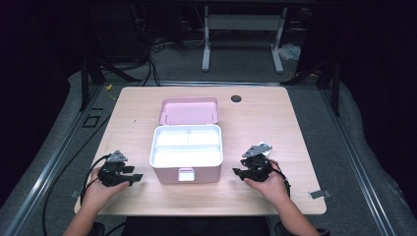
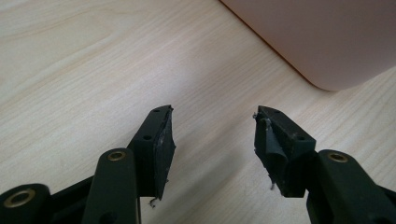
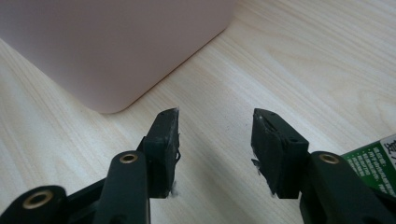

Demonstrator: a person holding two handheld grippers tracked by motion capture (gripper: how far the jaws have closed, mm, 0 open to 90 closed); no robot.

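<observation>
A pink box (image 1: 186, 174) stands open in the middle of the wooden table (image 1: 275, 128), its white tray (image 1: 186, 146) in view and its pink lid (image 1: 189, 110) tipped back behind it. My left gripper (image 1: 138, 177) rests on the table to the left of the box, open and holding nothing. In the left gripper view the gripper (image 2: 214, 126) points past the box's rounded corner (image 2: 327, 42). My right gripper (image 1: 236, 172) sits to the right of the box, also open and holding nothing. Its own view has the gripper (image 3: 215, 122) near the box's corner (image 3: 107, 51).
A green printed packet (image 3: 373, 163) lies on the table by my right gripper's jaw; a small packet (image 1: 264, 147) lies just beyond that gripper. A dark round grommet (image 1: 236, 98) sits near the table's far edge. A white desk frame (image 1: 243, 29) stands on the floor behind.
</observation>
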